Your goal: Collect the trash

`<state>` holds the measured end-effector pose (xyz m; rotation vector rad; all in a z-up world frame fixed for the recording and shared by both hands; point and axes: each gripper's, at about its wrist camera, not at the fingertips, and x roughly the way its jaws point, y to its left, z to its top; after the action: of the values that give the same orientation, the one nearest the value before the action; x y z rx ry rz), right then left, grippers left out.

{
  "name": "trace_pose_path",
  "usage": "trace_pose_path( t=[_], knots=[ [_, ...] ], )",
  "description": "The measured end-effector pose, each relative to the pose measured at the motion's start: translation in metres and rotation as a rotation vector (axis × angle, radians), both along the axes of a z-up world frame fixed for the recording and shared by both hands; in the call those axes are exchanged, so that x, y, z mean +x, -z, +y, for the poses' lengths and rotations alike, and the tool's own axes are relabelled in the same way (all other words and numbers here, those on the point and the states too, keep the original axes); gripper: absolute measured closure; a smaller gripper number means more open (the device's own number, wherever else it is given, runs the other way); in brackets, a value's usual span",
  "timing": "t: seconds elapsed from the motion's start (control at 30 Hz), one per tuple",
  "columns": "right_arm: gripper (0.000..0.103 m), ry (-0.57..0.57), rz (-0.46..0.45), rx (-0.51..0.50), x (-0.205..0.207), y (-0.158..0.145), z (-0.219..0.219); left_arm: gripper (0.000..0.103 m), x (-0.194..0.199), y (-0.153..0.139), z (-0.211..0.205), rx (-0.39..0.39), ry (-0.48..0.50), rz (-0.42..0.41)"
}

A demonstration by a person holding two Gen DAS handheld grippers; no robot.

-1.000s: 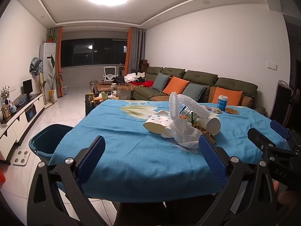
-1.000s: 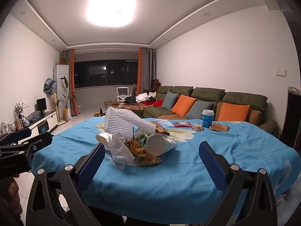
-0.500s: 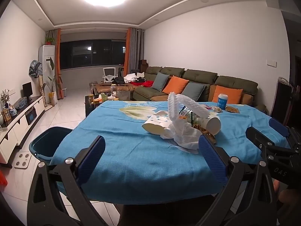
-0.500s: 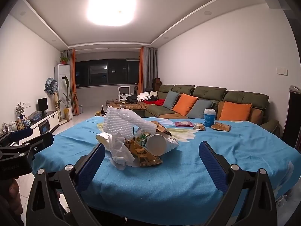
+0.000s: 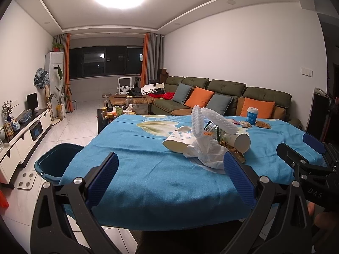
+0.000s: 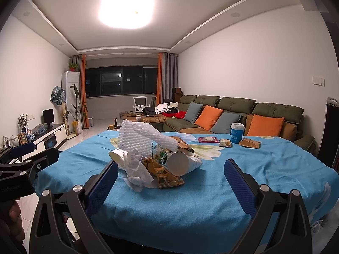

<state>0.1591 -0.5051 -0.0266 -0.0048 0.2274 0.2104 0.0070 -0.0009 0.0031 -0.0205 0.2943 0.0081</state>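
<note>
Clearly nothing has been picked up yet: both grippers hang at the near edge of the table (image 5: pixel 148 190), short of the trash, so this looks like the approach before a first grasp. The left gripper (image 5: pixel 170 176) has its jaws spread wide with nothing between them, and the right gripper (image 6: pixel 171 183) is just as wide and just as empty.

The trash sits in one heap (image 6: pixel 152 158) on the blue cloth, toward the middle of the table: a white foam net (image 6: pixel 144 136) arched on top, crumpled tissue (image 6: pixel 135 172) at the near side, a cup (image 6: pixel 179 163) lying on its side, and brown wrappers (image 6: pixel 165 175) under it. Far right on the cloth lie a few more packets (image 6: pixel 250 142) beside a blue can (image 6: pixel 236 132).

The next move, I judge, calls for one gripper to go forward into the heap and close on a single light piece; the tissue lies nearest. It is soft and loose, so the jaws must close well down on it.

Only the left view shows the bin (image 5: pixel 57 163), on the floor at the table's left near corner, which is probably where the trash goes. It also shows a second cup (image 5: pixel 180 141) on the heap's left. The right view shows the wrappers and the far packets more plainly, and the person's hand (image 6: pixel 11 222) on the left gripper's handle.
</note>
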Motion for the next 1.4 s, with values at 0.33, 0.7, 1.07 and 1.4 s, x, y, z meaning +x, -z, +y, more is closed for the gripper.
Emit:
trace_pose_path(
  t=[0.33, 0.7, 1.07, 1.4],
  knots=[
    [0.007, 0.01, -0.008, -0.005, -0.004, -0.003, 0.002, 0.005, -0.002, 0.001, 0.002, -0.007, 0.002, -0.006],
    [0.007, 0.019, -0.013, -0.008, -0.012, -0.005, 0.0, 0.005, -0.009, 0.0, -0.001, -0.006, 0.007, -0.016],
    [0.007, 0.04, -0.033, 0.002, -0.02, -0.008, -0.007, 0.005, -0.012, -0.005, -0.012, 0.007, 0.018, -0.04],
    [0.007, 0.037, -0.051, 0.011, -0.025, -0.012, -0.009, 0.005, -0.023, -0.009, -0.003, 0.008, 0.009, -0.059]
  ],
)
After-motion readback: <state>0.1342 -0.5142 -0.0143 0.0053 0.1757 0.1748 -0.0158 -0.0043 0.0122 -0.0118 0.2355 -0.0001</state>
